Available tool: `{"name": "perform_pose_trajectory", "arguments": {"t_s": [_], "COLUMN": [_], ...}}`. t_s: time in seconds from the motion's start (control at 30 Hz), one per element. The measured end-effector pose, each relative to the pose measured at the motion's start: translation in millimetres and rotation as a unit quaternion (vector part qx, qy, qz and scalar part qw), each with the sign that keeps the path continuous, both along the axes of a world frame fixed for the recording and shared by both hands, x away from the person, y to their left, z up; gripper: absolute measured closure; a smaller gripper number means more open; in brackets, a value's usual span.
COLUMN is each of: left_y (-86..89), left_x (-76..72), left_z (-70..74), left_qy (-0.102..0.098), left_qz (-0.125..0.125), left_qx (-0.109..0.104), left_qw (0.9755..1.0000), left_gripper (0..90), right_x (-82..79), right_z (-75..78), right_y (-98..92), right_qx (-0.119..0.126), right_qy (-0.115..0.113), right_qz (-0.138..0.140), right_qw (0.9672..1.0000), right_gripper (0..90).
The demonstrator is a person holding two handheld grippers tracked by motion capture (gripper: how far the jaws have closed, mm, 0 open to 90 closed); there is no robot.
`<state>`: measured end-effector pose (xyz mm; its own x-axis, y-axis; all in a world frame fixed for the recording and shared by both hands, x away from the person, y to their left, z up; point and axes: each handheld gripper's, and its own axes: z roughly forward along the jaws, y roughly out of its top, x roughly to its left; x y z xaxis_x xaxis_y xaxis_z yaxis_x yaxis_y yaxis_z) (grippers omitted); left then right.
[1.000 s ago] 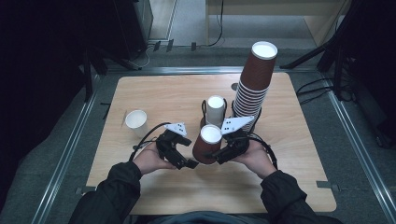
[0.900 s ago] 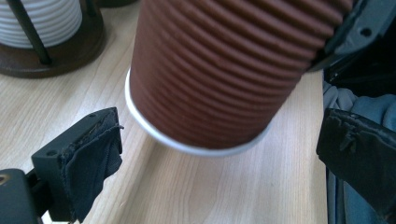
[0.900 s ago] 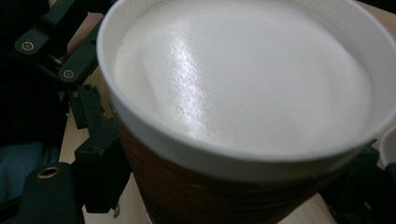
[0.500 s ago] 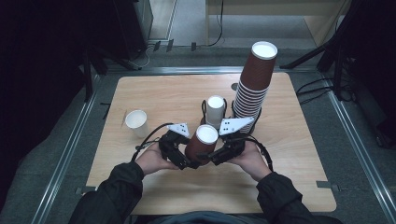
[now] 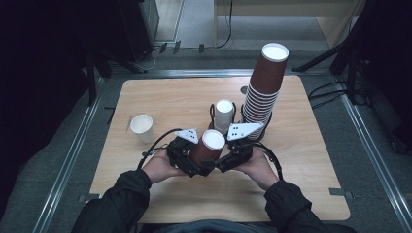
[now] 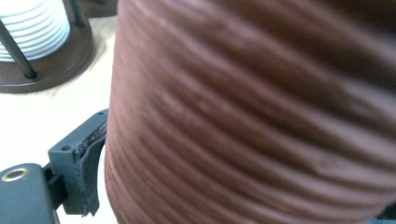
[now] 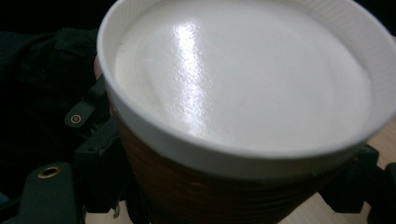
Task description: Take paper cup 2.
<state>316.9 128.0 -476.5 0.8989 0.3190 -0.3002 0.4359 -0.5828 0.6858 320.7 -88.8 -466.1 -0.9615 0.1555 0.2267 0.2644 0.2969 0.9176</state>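
In the high view, a brown ribbed cup [image 5: 208, 148] sits tilted at lower centre between the left gripper [image 5: 192, 164] and the right gripper [image 5: 224, 162]. A tall stack of brown cups [image 5: 265, 87] rises at upper right, and a white cup [image 5: 142, 127] stands at left on the table [image 5: 301, 160].

In the left gripper view, the cup's brown wall [image 6: 252, 116] presses against the visible pad; the jaws have just been closing around it.

In the right gripper view, the cup's white inside [image 7: 243, 79] faces the camera, jaws clamped on both sides.

A light wooden surface [image 5: 311, 174] stands on grey floor [image 5: 194, 19]; metal rails [image 5: 68, 160] and dark surroundings flank it.
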Motion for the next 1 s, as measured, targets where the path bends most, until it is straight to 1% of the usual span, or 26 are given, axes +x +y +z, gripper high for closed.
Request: {"name": "perform_pose_trajectory", "arguments": {"t_s": [0.07, 0.17, 0.23, 0.37, 0.4, 0.53, 0.6, 0.63, 0.7, 0.8, 0.87, 0.9, 1.0], "left_y": [0.5, -0.1, -0.2, 2.4, 4.3, 12.5, 16.4, 17.5, 18.8, 20.3, 22.7, 24.7, 30.7], "left_x": [0.3, -0.1, -0.7, 0.3, 1.3, 3.3, 3.3, 3.3, 3.1, 2.9, 3.7, 4.1, 6.4], "left_z": [0.9, 0.8, 0.6, 1.3, 1.9, 4.6, 6.0, 6.3, 6.9, 9.0, 11.0, 12.4, 15.1], "left_qy": [-0.004, 0.0, -0.001, 0.003, 0.004, 0.002, 0.003, 0.002, -0.001, -0.005, -0.008, -0.012, -0.015], "left_qz": [0.002, 0.0, -0.004, -0.001, 0.0, 0.007, 0.01, 0.01, 0.013, 0.017, 0.019, 0.02, 0.024], "left_qx": [0.0, 0.003, 0.006, 0.002, 0.0, -0.001, -0.002, -0.001, 0.004, 0.009, 0.015, 0.022, 0.03], "left_qw": [1.0, 1.0, 1.0, 1.0, 1.0, 1.0, 0.9999, 1.0, 0.9999, 0.9998, 0.9997, 0.9995, 0.9992], "left_gripper": [6.3, 7.5, 8.1, 8.2, 8.2, 8.2, 8.2, 8.2, 8.2, 8.1, 8.1, 8.1, 8.1], "right_x": [0.8, 1.5, 1.2, 1.9, 2.5, 6.4, 7.1, 7.0, 6.8, 7.6, 8.7, 9.0, 8.8], "right_z": [0.4, 0.5, 0.5, 2.1, 2.7, 5.0, 5.5, 5.4, 4.7, 3.0, 2.0, 1.7, 0.7], "right_y": [-0.4, -1.5, -1.3, -3.0, -3.8, -10.8, -13.8, -14.8, -15.9, -17.8, -19.4, -20.3, -22.6], "right_qx": [0.002, 0.002, -0.005, -0.011, -0.014, -0.021, -0.03, -0.035, -0.043, -0.046, -0.053, -0.056, -0.078], "right_qy": [0.001, 0.006, 0.006, 0.012, 0.013, 0.024, 0.026, 0.023, 0.024, 0.026, 0.028, 0.026, 0.023], "right_qz": [-0.003, -0.004, 0.001, -0.001, -0.002, -0.009, -0.011, -0.011, -0.009, -0.007, -0.008, -0.009, -0.011], "right_qw": [1.0, 1.0, 1.0, 0.9999, 0.9998, 0.9995, 0.9992, 0.9991, 0.9988, 0.9985, 0.9982, 0.998, 0.9967], "right_gripper": [17.6, 17.5, 17.3, 15.6, 14.1, 13.7, 13.8, 13.9, 13.8, 14.1, 14.7, 14.9, 15.0]}}
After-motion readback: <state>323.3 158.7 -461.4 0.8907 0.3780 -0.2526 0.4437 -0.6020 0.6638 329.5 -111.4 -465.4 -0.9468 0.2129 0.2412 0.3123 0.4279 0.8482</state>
